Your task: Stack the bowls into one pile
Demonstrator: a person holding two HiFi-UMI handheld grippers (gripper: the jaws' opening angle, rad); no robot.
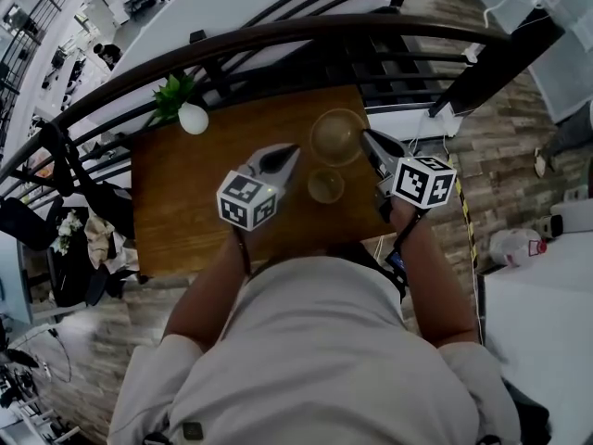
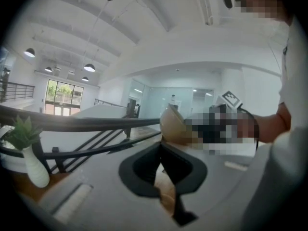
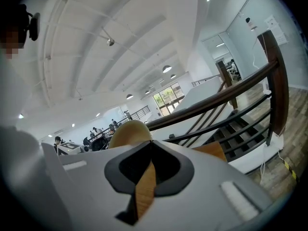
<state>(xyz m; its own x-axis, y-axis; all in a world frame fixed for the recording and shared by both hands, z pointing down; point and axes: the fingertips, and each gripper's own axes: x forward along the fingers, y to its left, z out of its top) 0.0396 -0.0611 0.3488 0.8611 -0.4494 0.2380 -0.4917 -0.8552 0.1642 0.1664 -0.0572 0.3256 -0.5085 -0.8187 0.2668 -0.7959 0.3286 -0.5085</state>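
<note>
A large wooden bowl [image 1: 336,137] hangs tilted above the far side of the wooden table [image 1: 185,202]. My right gripper [image 1: 365,135] is shut on its right rim. In the right gripper view the bowl [image 3: 126,133] rises just beyond the pinched jaw tips of the right gripper [image 3: 150,142]. A smaller wooden bowl [image 1: 325,185] stands on the table just nearer to me. My left gripper [image 1: 293,150] hovers left of the large bowl, jaws together and holding nothing. In the left gripper view the left gripper [image 2: 161,146] points at the lifted bowl [image 2: 172,124].
A small plant in a white vase [image 1: 192,117] stands at the table's far left corner and shows again as the vase [image 2: 34,165] in the left gripper view. A dark curved railing [image 1: 278,35] runs behind the table, with stairs [image 1: 408,68] beyond it.
</note>
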